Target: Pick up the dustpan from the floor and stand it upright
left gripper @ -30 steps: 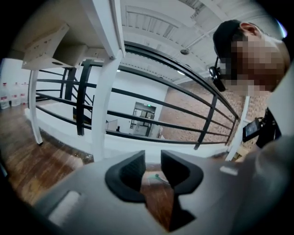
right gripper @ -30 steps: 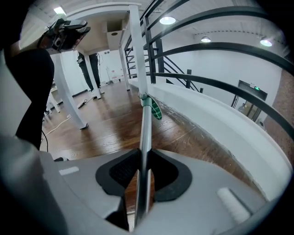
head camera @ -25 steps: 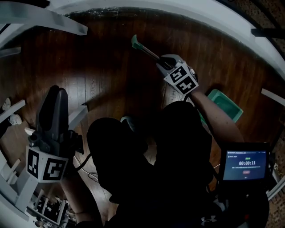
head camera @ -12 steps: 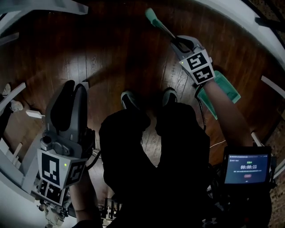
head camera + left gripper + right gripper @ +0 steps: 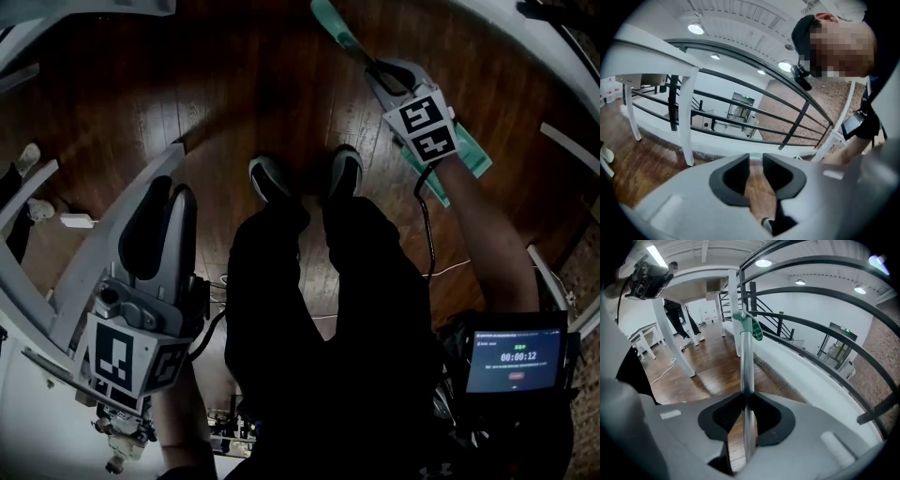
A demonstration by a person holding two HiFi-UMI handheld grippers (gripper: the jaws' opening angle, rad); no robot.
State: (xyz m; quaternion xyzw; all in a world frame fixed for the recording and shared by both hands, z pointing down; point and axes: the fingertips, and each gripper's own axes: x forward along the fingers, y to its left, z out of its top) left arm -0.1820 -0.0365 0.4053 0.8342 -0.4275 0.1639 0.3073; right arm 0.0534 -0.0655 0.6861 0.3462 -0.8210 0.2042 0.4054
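- Gripping dustpan [image 5: 466, 155] by handle [image 5: 746, 362] with right gripper [image 5: 746, 398]; jaws closing, pressing handle from both sides.
- Key relation: handle in line with jaws, running out ahead of fingertips to cap [image 5: 753, 328]; pan at opposite end, back past marker cube [image 5: 427, 127], tucked under tool.
- Long axis slanted with tool, cap end forward; not yet plumb.
- Unclear whether pan is off floor [image 5: 234, 103]; edge hidden by tool.
- Likely next: swing cap end up over pan, then lower pan base onto floor beneath tool. Judgement only.
- Left gripper [image 5: 169, 199] well apart, across legs [image 5: 309, 309] from dustpan; slack, slim gap between jaws, only floor showing through. Right clearly nearer; left probably only for steadying.
- Handle: thin round metal tube, smooth, shiny; probably prone to twisting or sliding in a light grip.
- Cap: teal plastic, flattened tab shape.
- Pan: teal plastic, shallow tray with raised rim; looks light, so top-heavy once upright, at a guess.
- Floor: dark glossy wood planks, hard; plastic base may skate on contact.
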